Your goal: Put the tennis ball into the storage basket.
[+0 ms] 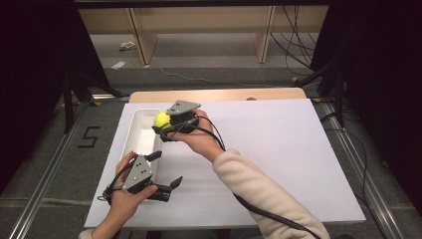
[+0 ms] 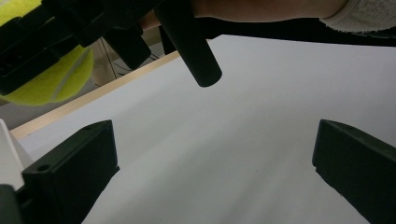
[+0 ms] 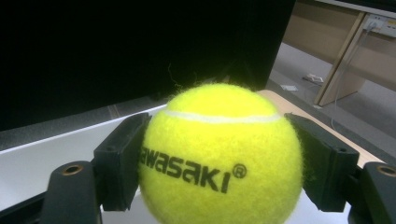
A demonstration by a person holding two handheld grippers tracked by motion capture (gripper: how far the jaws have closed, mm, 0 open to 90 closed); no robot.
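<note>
Right gripper [image 1: 166, 125]: a black two-jaw tool with a grey three-cornered plate on top, held in the person's right hand [image 1: 199, 139]; its jaws are clamped on the fuzzy yellow-green tennis ball [image 1: 161, 119].
Grip on the ball: in the right gripper view the two black jaw pads press the ball [image 3: 219, 156] from its left and right sides, with black printed lettering and a white seam facing the camera.
Place of the ball: in the high view it is held up over the right rim of the long white rectangular plastic tray [image 1: 141, 142], toward the tray's far end; whether it touches the rim cannot be told.
Left gripper [image 1: 166, 185]: the same kind of black tool with a grey plate, held in the left hand [image 1: 124, 196] at the near left of the table; its jaws stand wide apart with nothing between them.
Left gripper's outlook: in the left gripper view its jaws frame bare white board, and the ball [image 2: 51, 79] in the other gripper shows at the upper left.
Tray: it lies lengthwise near to far along the left side of the white board [image 1: 278, 149], its near end just beside the left hand.
Board: a flat white sheet covering most of the light wooden tabletop [image 1: 219, 94], of which a strip shows at the far edge.
Right arm: a cream sleeve [image 1: 259, 194] reaches in from the near right, with a black cable trailing along it.
</note>
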